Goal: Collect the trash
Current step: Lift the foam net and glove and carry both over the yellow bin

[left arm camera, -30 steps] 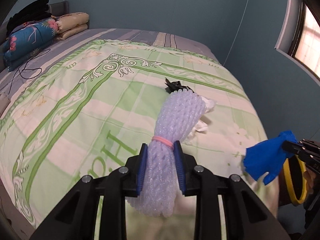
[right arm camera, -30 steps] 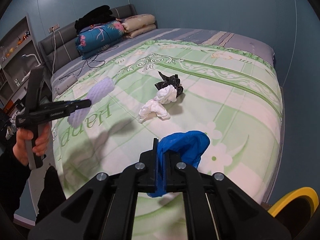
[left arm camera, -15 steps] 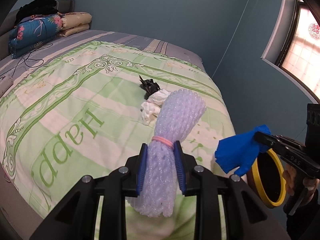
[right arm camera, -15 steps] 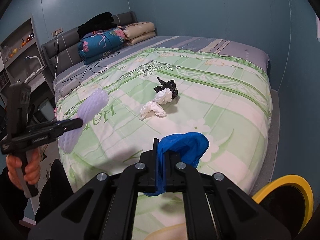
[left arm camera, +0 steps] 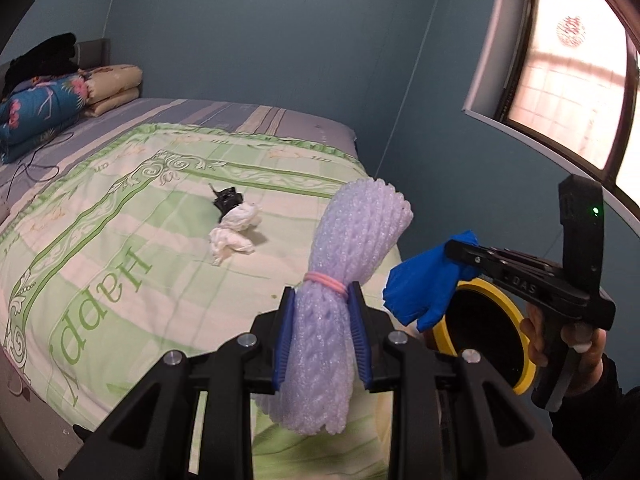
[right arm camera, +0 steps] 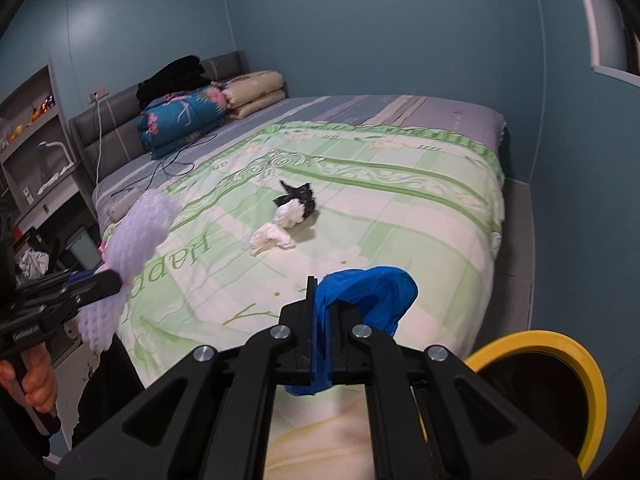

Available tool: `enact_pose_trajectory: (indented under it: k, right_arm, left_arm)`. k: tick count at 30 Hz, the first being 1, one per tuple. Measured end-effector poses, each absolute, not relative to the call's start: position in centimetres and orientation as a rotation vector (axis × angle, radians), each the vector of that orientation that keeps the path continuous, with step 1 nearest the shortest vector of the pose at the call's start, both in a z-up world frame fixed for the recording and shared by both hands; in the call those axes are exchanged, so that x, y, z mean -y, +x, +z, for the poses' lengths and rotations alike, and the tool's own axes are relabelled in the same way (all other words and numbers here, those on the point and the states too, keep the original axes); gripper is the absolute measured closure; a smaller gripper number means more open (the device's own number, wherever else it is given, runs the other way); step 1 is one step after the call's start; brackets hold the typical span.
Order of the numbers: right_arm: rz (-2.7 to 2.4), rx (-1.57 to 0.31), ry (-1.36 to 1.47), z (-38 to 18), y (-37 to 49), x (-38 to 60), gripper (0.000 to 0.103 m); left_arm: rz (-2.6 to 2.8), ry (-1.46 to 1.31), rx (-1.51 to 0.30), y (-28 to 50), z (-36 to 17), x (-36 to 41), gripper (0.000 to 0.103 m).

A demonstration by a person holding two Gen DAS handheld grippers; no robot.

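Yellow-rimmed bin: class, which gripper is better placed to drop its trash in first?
Probably the right gripper: its blue glove hangs beside the yellow-rimmed bin; the left gripper with foam netting looks farther off.

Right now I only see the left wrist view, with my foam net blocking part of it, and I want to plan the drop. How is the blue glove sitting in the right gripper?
Observer: In the right wrist view, the right gripper is shut on the blue glove. It pinches one end, and the rest bulges forward past the fingertips.
Operator: Is the yellow bin's mouth free?
Observer: The yellow-rimmed bin shows at that view's lower right, by the bed's foot corner. Nothing lies across the part of its dark opening in view.
Operator: What's beside the headboard?
Observer: A shelf unit stands next to the grey headboard.
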State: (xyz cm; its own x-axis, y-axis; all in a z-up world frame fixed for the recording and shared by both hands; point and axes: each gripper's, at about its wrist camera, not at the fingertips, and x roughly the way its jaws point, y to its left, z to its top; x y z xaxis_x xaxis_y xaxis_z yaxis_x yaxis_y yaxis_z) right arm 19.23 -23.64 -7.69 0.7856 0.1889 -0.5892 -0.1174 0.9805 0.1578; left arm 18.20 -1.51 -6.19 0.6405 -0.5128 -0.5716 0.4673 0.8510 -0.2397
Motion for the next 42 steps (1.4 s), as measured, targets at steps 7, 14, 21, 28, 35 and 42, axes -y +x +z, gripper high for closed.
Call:
enact_pose_trajectory:
  k: [7, 14, 21, 28, 35, 42]
  right_arm:
    - [0.103, -0.617, 0.146, -7.2, 17.0, 27.1, 0.101]
    - [0.039, -0.583, 0.173, -6.8, 14.8, 30.6, 0.101]
    - [-0.035, -0.56, 0.202, -6.7, 12.8, 33.8, 0.101]
    - [-0.105, -0.552, 0.224, -7.1, 11.4, 36.2, 0.101]
    - [-0.162, -0.556, 0.251, -8.2, 10.4, 38.4, 0.101]
    - [-0.199, -0.566, 0.269, -9.3, 9.9, 39.7, 0.101]
  left_arm:
    - [-0.637, -0.035, -0.64, 16.1, -4.7, 4.7, 0.078]
    - [-0.705, 0.004, -0.622, 15.0, -3.9, 8.1, 0.078]
    - [-0.764, 0.043, -0.617, 14.3, -3.6, 11.5, 0.078]
    - [-0.825, 0.077, -0.626, 13.6, -3.7, 14.7, 0.078]
    - [-0.865, 0.106, -0.648, 13.6, -4.3, 17.2, 0.078]
    - [-0.893, 0.115, -0.674, 13.9, -5.1, 19.6, 0.078]
